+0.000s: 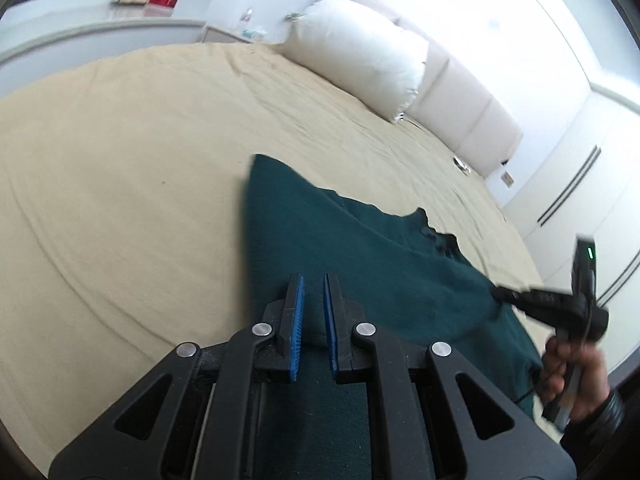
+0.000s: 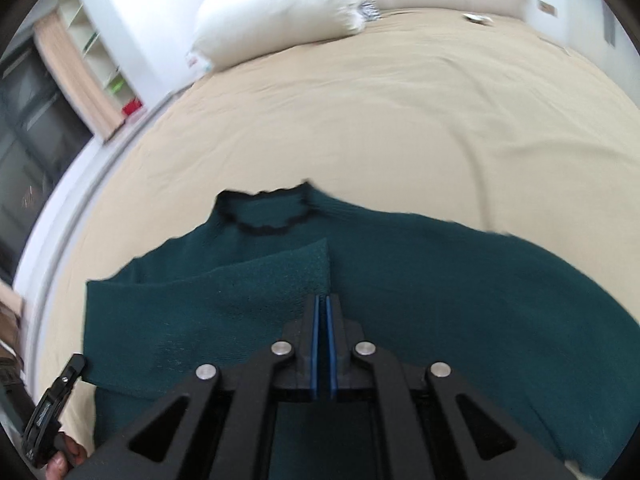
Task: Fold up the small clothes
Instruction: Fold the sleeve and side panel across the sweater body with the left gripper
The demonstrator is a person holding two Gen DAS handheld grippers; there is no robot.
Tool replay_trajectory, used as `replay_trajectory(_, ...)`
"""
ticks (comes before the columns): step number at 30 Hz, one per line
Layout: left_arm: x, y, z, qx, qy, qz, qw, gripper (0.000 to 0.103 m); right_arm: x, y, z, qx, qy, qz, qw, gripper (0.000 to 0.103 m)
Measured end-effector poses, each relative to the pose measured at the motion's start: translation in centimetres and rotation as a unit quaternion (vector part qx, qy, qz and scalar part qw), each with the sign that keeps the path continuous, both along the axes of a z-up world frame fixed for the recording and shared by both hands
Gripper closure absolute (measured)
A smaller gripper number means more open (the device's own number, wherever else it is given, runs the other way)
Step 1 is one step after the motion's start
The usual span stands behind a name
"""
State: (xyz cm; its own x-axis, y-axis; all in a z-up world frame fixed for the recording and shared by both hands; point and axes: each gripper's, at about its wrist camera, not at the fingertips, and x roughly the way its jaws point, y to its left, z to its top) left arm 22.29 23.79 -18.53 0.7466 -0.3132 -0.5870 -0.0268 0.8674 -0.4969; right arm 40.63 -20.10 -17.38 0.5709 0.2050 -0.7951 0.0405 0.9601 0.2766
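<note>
Right gripper [image 2: 322, 299] pinched fully together over dark green knitted sweater [image 2: 400, 280]; fabric between pads not discernible. Left gripper [image 1: 314, 280] nearly closed, narrow gap, nothing visibly clamped. Sweater spread on beige bedsheet [image 1: 120, 160], sleeve folded inward. Black-trimmed collar clear only from right wrist; white pillow [image 1: 360, 52] beyond.

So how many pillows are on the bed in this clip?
1. A single white pillow lies at the head of the bed, against the padded headboard, well beyond the dark green sweater. Parts of the bed are out of frame, so another may be hidden.
</note>
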Motion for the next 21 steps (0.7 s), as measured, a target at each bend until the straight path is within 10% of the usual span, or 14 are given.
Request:
replay_trajectory(12,1.5,2.7,7.4,0.042,-0.026,0.02,0.9986,0.094,-5.3,-5.3,-0.9,-0.039,0.016,-0.074,0.996,0.099)
replay_trajectory(21,9.9,-7.8,5.4,0.138,0.009,-0.071,0.9878,0.094,-5.3,-4.6,-1.9,-0.053,0.027,-0.073,0.996,0.099)
